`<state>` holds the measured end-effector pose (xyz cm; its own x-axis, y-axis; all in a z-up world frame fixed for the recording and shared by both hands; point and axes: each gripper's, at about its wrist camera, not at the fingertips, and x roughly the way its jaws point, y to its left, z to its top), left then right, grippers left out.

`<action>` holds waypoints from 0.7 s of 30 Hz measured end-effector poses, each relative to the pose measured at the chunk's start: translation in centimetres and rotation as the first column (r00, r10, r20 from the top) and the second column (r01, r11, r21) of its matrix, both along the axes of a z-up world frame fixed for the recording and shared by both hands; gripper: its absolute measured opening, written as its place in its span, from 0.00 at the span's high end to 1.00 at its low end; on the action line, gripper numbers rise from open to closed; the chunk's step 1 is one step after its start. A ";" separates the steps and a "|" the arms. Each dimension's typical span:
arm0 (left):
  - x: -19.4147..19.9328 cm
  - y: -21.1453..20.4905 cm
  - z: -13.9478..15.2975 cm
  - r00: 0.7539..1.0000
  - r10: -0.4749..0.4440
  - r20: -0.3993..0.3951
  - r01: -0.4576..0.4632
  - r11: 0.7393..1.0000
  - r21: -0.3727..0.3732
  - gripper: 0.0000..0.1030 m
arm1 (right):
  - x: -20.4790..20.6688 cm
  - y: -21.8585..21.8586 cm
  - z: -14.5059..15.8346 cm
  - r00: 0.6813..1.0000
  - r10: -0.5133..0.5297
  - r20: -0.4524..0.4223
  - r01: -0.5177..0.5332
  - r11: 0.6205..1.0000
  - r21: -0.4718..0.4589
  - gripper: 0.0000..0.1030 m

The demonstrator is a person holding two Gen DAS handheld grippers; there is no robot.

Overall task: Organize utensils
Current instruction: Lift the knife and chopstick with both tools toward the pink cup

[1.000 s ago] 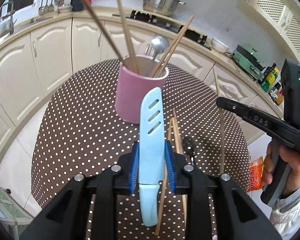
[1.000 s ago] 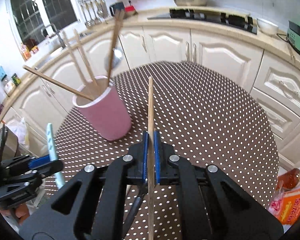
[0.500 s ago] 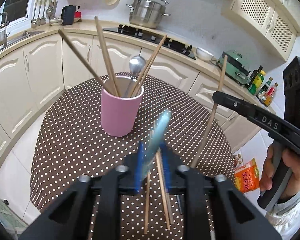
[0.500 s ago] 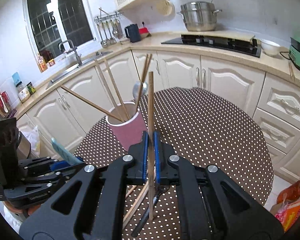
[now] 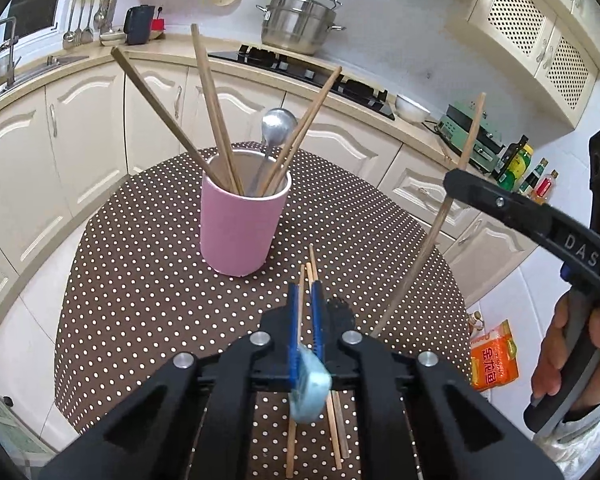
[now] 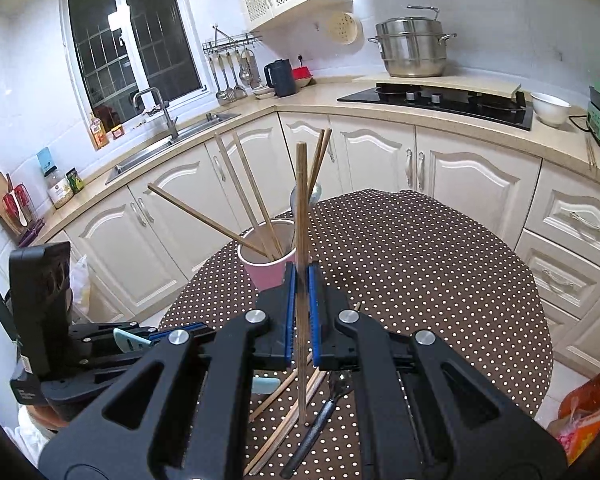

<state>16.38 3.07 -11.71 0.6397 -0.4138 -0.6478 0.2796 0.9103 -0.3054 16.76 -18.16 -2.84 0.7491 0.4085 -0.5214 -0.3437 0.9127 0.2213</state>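
A pink cup [image 5: 240,228] stands on the dotted table and holds several wooden chopsticks and a metal spoon [image 5: 276,126]; it also shows in the right wrist view [image 6: 266,268]. My left gripper [image 5: 305,296] is shut on a light blue knife, seen end-on by its handle [image 5: 309,390], near side of the cup. My right gripper [image 6: 300,276] is shut on one wooden chopstick [image 6: 301,216], held upright above the table. The right gripper shows at right in the left wrist view [image 5: 456,184].
Loose chopsticks [image 5: 332,412] and a black-handled utensil [image 6: 320,420] lie on the table [image 5: 140,280] under the grippers. An orange packet [image 5: 494,354] lies on the floor at right. Kitchen cabinets and counter surround the table.
My left gripper rolled the blue knife from flat to edge-on and pulled back from the cup. My right gripper rose, lifting its chopstick upright off the table.
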 end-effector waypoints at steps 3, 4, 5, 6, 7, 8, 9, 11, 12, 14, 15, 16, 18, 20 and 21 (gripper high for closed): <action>0.1 0.0 -0.1 1.000 0.001 0.005 -0.001 1.000 -0.008 0.95 | -0.1 0.2 0.0 1.000 0.005 0.005 -0.005 1.000 0.002 0.94; 0.0 0.0 -0.1 1.000 0.001 0.005 -0.001 1.000 -0.013 0.95 | -0.2 0.3 0.1 1.000 0.007 0.008 -0.007 1.000 0.006 0.94; 0.0 0.0 0.0 1.000 0.000 0.008 0.000 1.000 -0.017 0.95 | -0.3 0.4 0.2 1.000 0.008 0.013 -0.008 1.000 0.006 0.94; 0.0 0.0 0.1 1.000 0.000 0.014 0.000 1.000 -0.018 0.95 | -0.4 0.5 0.2 1.000 0.010 0.016 -0.010 1.000 0.006 0.94; -0.1 0.0 0.3 1.000 -0.001 0.024 0.001 1.000 -0.017 0.95 | -0.5 0.5 0.4 1.000 0.010 0.023 -0.010 1.000 0.009 0.94; -0.2 -0.1 0.5 0.999 -0.004 0.032 0.005 1.000 -0.013 0.95 | -0.6 0.6 0.6 0.999 0.008 0.033 -0.008 1.000 0.012 0.94; -0.4 -0.1 0.9 0.999 -0.005 0.042 0.006 1.000 -0.012 0.95 | -0.7 0.6 0.8 0.999 0.007 0.040 -0.008 1.000 0.013 0.94; -0.7 -0.3 1.6 0.998 -0.008 0.065 0.009 1.000 -0.008 0.95 | -0.8 0.7 1.3 0.998 0.004 0.058 -0.005 1.000 0.019 0.94; -0.7 -0.4 2.2 0.996 -0.007 0.085 0.007 1.000 -0.003 0.95 | -0.9 0.8 1.5 0.998 0.004 0.065 -0.006 1.000 0.022 0.94; -0.8 -0.6 3.2 0.994 -0.003 0.112 0.002 1.000 0.007 0.95 | -1.0 0.9 2.1 0.996 0.005 0.086 -0.008 0.999 0.032 0.94; -0.8 -0.7 3.7 0.992 0.000 0.127 -0.001 1.000 0.011 0.95 | -1.0 1.1 2.4 0.995 0.007 0.095 -0.010 0.999 0.032 0.94; -0.7 -0.8 4.5 0.989 0.002 0.145 -0.004 1.000 0.014 0.95 | -1.0 1.4 2.7 0.994 0.006 0.111 -0.009 1.000 0.030 0.94; -0.4 -0.7 5.8 0.984 0.009 0.175 -0.012 1.000 0.015 0.95 | -1.0 1.9 3.3 0.990 0.003 0.137 -0.007 1.000 0.023 0.94; -0.2 -0.7 7.1 0.978 0.023 0.206 -0.028 0.999 0.023 0.95 | -1.0 2.3 3.9 0.985 -0.001 0.172 -0.003 1.000 0.025 0.94; -0.1 -0.7 7.7 0.974 0.032 0.224 -0.039 0.999 0.027 0.95 | -0.9 2.4 4.1 0.984 -0.002 0.180 -0.003 1.000 0.029 0.94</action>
